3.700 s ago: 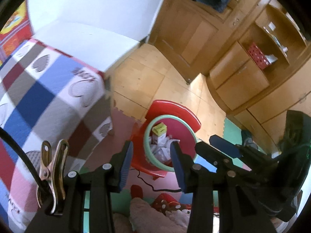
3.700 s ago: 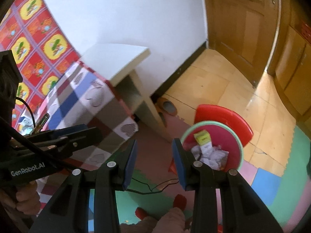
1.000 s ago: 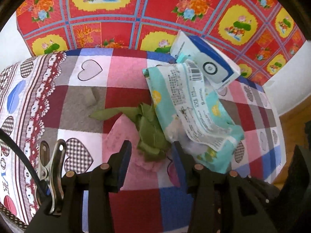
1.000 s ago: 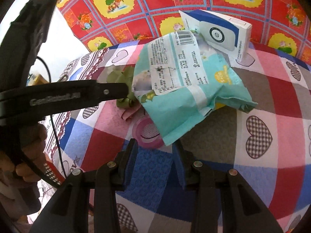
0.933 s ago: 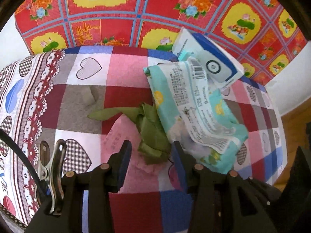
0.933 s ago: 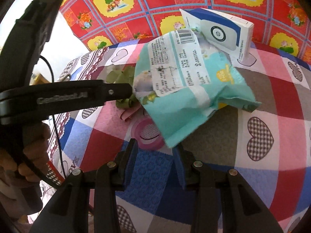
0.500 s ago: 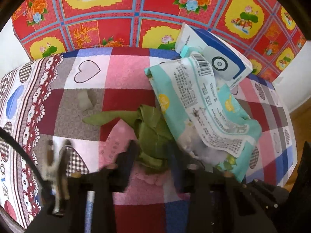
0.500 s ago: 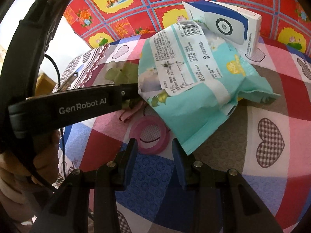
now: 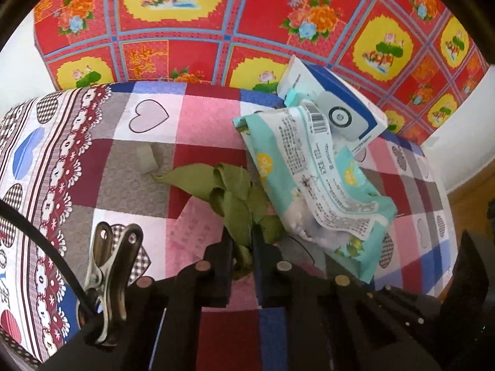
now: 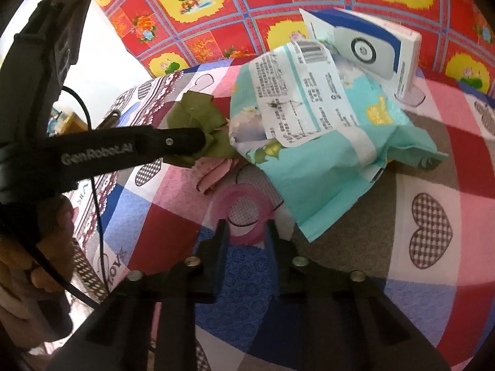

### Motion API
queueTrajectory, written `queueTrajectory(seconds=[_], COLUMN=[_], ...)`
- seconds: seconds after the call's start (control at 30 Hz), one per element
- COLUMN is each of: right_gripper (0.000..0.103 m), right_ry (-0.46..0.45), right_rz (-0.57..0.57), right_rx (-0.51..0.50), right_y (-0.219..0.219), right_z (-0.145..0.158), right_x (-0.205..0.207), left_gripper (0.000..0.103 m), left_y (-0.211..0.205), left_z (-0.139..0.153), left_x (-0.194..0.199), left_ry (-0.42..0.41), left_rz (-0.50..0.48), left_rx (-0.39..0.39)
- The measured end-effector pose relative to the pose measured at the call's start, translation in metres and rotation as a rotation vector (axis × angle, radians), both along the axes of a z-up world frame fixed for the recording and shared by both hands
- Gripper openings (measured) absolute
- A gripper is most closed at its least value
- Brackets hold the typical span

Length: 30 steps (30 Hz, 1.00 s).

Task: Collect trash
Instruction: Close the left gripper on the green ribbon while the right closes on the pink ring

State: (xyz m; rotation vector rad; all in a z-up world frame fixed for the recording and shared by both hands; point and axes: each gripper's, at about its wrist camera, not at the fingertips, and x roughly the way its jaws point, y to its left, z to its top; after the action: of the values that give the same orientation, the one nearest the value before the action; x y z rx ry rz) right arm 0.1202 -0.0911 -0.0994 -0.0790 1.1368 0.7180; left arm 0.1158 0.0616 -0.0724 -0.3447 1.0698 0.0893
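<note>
On the checked heart-print tablecloth (image 9: 133,191) lies a bundle of green leaves (image 9: 230,194); my left gripper (image 9: 243,244) is shut on its near end. The right wrist view shows the same grip: the left gripper (image 10: 198,142) pinches the green leaves (image 10: 195,114) over a crumpled pink paper (image 10: 213,173). My right gripper (image 10: 246,232) hovers open, its fingers drawn in, with the near rim of a pink tape ring (image 10: 221,207) between the tips. A torn teal wrapper (image 10: 324,142) lies beside the ring, partly over the leaves.
A white and blue box (image 9: 343,114) stands behind the teal wrapper (image 9: 309,185) against the red floral wall cloth (image 9: 191,46). A small clear scrap (image 9: 147,157) lies to the left. The table drops off to a wooden floor (image 9: 470,204) at right. A hand (image 10: 52,232) holds the left gripper.
Both grippers swung from the red bin on the floor to the table. The left gripper moved onto the green leaves and shut on them. The right gripper neared the pink ring and its fingers narrowed.
</note>
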Motion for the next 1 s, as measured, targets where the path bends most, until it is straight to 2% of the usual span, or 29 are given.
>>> queueTrajectory(seconds=[0.03,0.47,1.0], right_gripper=[0.009,0.009,0.009], right_ry=[-0.006,-0.027,-0.064], right_rz=[-0.001,-0.036,-0.146], right_rx=[-0.006,-0.007,0.017], right_y=[0.0,-0.003,-0.023], right_z=[0.001,0.012,0.03], right_x=[-0.001,-0.02,-0.051], left_gripper=[0.011,0.011,0.011], left_y=[0.001,0.009,-0.012], left_z=[0.002,0.028,0.053], left_x=[-0.002,-0.028,-0.049], left_ry=[-0.002,-0.056,-0.108], left_rz=[0.002,0.005,-0.101], left_rx=[-0.004,-0.027,-0.021])
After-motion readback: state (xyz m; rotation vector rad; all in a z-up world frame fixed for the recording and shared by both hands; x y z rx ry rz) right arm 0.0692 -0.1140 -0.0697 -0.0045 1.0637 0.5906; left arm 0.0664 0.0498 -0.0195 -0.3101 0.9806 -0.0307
